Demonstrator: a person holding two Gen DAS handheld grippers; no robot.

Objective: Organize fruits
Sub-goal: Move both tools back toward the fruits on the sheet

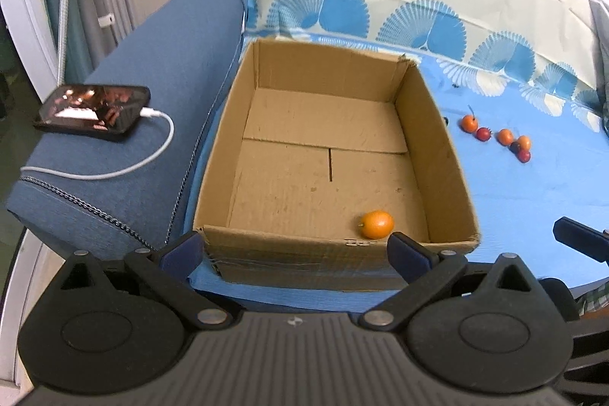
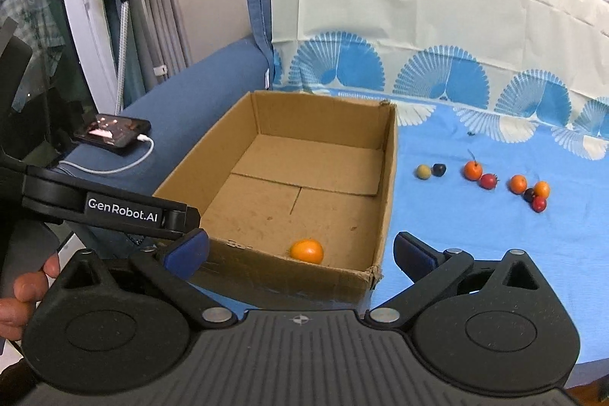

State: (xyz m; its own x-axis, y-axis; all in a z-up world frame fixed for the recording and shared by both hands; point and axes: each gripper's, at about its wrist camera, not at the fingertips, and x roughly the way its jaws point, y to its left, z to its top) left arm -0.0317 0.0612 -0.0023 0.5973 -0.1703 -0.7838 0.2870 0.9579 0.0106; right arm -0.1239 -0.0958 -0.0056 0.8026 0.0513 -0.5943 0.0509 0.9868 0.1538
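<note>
I have my left gripper (image 1: 295, 248) and right gripper (image 2: 300, 248) both spread wide, holding nothing. One small orange fruit (image 2: 306, 250) lies inside the open brown cardboard box (image 2: 388, 177). The other small fruits (image 2: 517, 183) sit scattered on the blue patterned sheet (image 2: 475, 234) beside it.

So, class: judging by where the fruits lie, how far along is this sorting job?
Done: one orange fruit lies in the cardboard box. In hand: nothing; the left gripper and right gripper are both open and empty. Left: the small fruits on the blue cloth beside the box, seven in the right view.
</note>
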